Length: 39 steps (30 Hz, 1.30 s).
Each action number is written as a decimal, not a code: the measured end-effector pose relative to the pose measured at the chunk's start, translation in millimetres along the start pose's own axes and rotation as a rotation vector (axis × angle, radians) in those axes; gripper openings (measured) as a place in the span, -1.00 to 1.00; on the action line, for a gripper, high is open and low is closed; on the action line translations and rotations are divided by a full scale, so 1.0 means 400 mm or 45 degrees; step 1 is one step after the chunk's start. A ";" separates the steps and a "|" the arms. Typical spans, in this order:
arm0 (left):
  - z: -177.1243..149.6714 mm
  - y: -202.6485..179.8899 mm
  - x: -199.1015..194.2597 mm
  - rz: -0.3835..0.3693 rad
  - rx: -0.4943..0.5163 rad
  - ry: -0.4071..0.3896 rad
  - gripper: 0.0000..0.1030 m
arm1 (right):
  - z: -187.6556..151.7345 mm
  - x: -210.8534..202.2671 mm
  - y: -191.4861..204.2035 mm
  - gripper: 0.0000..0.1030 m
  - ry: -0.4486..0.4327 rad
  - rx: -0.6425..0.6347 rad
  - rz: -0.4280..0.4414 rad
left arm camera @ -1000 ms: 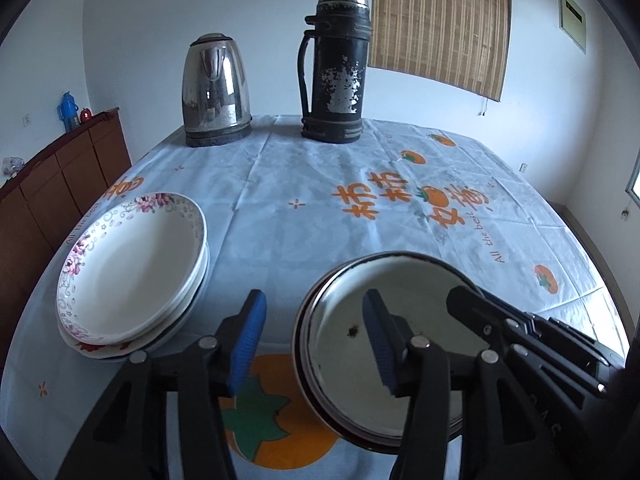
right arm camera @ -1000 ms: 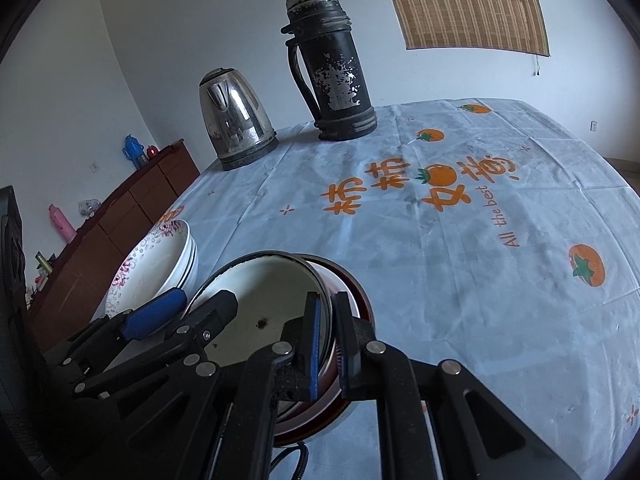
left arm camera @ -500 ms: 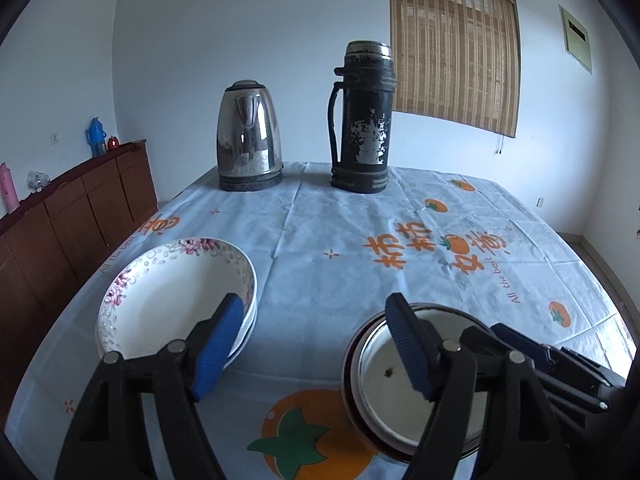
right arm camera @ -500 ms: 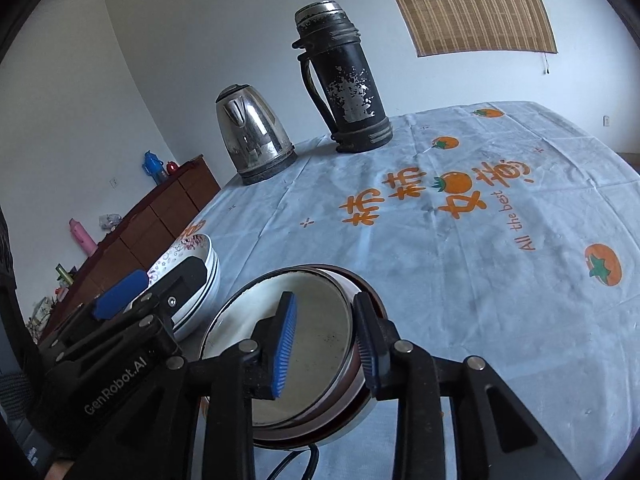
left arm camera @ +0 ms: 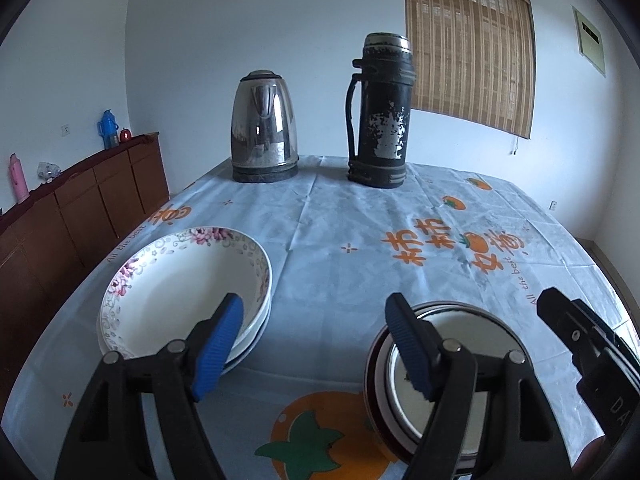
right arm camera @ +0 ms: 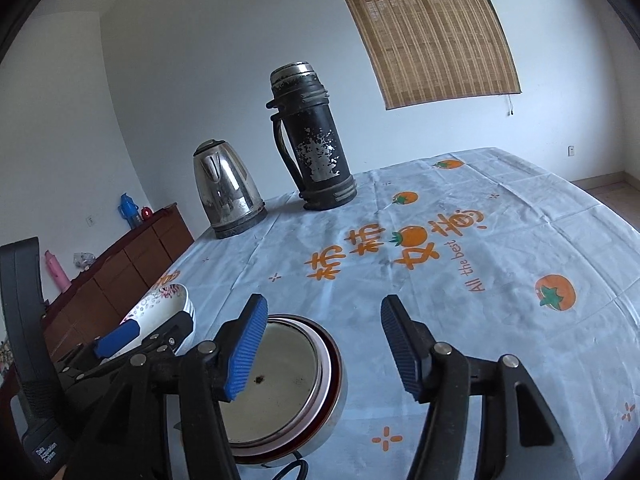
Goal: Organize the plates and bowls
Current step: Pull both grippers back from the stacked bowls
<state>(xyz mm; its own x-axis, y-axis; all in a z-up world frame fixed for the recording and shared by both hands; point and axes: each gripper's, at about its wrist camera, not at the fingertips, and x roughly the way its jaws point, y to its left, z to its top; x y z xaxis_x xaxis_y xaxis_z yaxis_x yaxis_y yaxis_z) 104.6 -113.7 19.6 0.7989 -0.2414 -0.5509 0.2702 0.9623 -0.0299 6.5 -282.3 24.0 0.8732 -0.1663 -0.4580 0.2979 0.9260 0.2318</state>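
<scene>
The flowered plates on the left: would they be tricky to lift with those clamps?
Probably somewhat. The flowered plates look glazed and glossy, so likely slippery against the pads. They seem ceramic, so probably heavy for their size and breakable if dropped. Being stacked, the top one may slide when nudged.

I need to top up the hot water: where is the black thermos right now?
The black thermos stands upright at the table's far end, right of the steel kettle in both views, below the bamboo blind.
</scene>
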 end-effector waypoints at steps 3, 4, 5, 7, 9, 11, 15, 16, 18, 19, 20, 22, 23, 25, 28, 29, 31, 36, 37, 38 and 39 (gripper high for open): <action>-0.008 0.011 0.000 0.007 -0.014 0.004 0.45 | -0.011 0.011 -0.010 0.20 0.018 0.016 -0.019; -0.011 0.015 -0.001 0.000 -0.016 0.005 0.45 | -0.014 0.015 -0.012 0.20 0.025 0.019 -0.021; -0.015 0.018 -0.002 -0.004 -0.015 0.002 0.45 | -0.017 0.016 -0.015 0.20 0.027 0.020 -0.032; -0.021 0.022 -0.007 0.000 -0.009 -0.013 0.45 | -0.023 0.017 -0.016 0.20 0.021 0.018 -0.050; -0.027 0.027 -0.013 0.009 -0.001 -0.031 0.45 | -0.026 0.017 -0.012 0.20 0.011 0.004 -0.066; -0.032 0.031 -0.018 0.025 0.005 -0.038 0.45 | -0.028 0.011 -0.007 0.20 -0.013 -0.015 -0.088; -0.042 0.049 -0.028 0.028 -0.004 -0.049 0.45 | -0.033 -0.006 0.002 0.20 -0.056 -0.055 -0.129; -0.045 0.053 -0.032 0.030 0.000 -0.060 0.45 | -0.034 -0.011 0.004 0.20 -0.070 -0.059 -0.135; -0.053 0.059 -0.039 0.047 0.015 -0.079 0.50 | -0.036 -0.022 0.007 0.20 -0.105 -0.063 -0.151; -0.058 0.063 -0.042 0.054 0.019 -0.082 0.56 | -0.036 -0.028 0.008 0.20 -0.119 -0.063 -0.154; -0.062 0.068 -0.046 0.056 0.017 -0.086 0.59 | -0.037 -0.035 0.008 0.20 -0.135 -0.061 -0.159; -0.066 0.076 -0.052 0.052 0.009 -0.095 0.67 | -0.040 -0.050 0.011 0.20 -0.176 -0.058 -0.171; -0.066 0.080 -0.056 0.052 0.005 -0.102 0.69 | -0.042 -0.057 0.014 0.22 -0.197 -0.062 -0.175; -0.067 0.083 -0.064 0.054 0.001 -0.120 0.70 | -0.047 -0.068 0.026 0.36 -0.228 -0.080 -0.195; -0.071 0.084 -0.077 0.068 0.013 -0.149 0.71 | -0.057 -0.085 0.046 0.39 -0.270 -0.119 -0.222; -0.072 0.084 -0.078 0.071 0.017 -0.153 0.71 | -0.060 -0.090 0.052 0.40 -0.282 -0.131 -0.224; -0.074 0.087 -0.080 0.061 0.016 -0.150 0.71 | -0.066 -0.098 0.063 0.40 -0.294 -0.153 -0.228; -0.080 0.097 -0.088 0.048 -0.001 -0.156 0.76 | -0.074 -0.115 0.075 0.47 -0.314 -0.162 -0.235; -0.081 0.099 -0.089 0.046 -0.004 -0.157 0.79 | -0.076 -0.117 0.077 0.49 -0.314 -0.163 -0.234; -0.081 0.101 -0.092 0.043 -0.007 -0.163 0.81 | -0.077 -0.120 0.077 0.50 -0.314 -0.161 -0.230; -0.082 0.102 -0.096 0.041 -0.007 -0.172 0.87 | -0.078 -0.122 0.077 0.51 -0.315 -0.157 -0.222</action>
<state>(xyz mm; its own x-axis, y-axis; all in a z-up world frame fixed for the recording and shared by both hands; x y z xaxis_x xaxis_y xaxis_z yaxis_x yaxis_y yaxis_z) 67.4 -61.1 11.9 0.8723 -0.2244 -0.4344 0.2404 0.9705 -0.0186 -39.1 -235.1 26.8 0.8849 -0.3894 -0.2557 0.4157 0.9078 0.0560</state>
